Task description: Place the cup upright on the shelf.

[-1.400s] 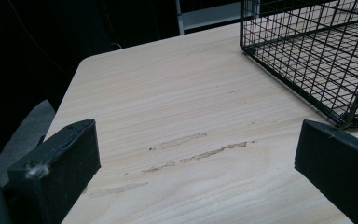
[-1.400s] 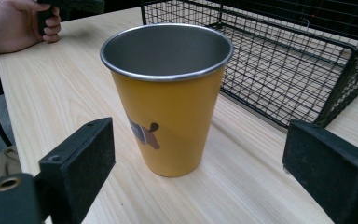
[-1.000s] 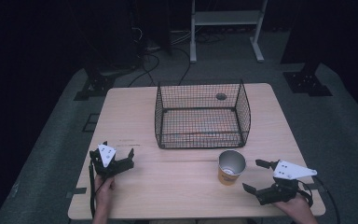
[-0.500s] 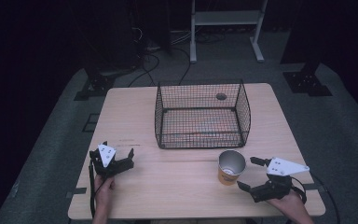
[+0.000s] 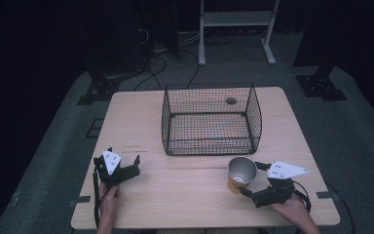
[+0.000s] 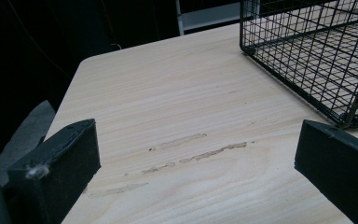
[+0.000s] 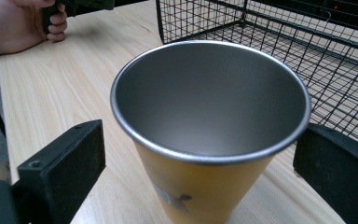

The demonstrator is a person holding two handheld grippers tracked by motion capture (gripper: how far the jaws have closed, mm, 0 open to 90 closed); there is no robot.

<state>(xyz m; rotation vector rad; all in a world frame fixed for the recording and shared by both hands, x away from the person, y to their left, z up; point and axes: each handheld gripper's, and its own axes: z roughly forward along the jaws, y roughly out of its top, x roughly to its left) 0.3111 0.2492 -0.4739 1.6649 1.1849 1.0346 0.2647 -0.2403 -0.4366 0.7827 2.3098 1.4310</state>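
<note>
The right gripper [image 5: 251, 181] had slid left until its jaws, just opened wide, straddled the yellow metal cup [image 5: 240, 174] standing near the wire basket [image 5: 209, 122], unclamped; a grasp seemed imminent. The left gripper [image 5: 125, 163] rested open.

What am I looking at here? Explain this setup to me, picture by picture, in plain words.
A person sits at a wooden table with a hand-held two-jaw gripper in each hand. The high view looks down from above: the left gripper and right gripper come in from the bottom. The other two pictures come from cameras riding on each gripper, looking along its black jaws. On the table stand a black wire basket and a yellow metal cup. The left gripper's jaws are open over bare wood. The right gripper's jaws have just been opening; they stand either side of the cup without pressing it. Nothing is held.
</note>
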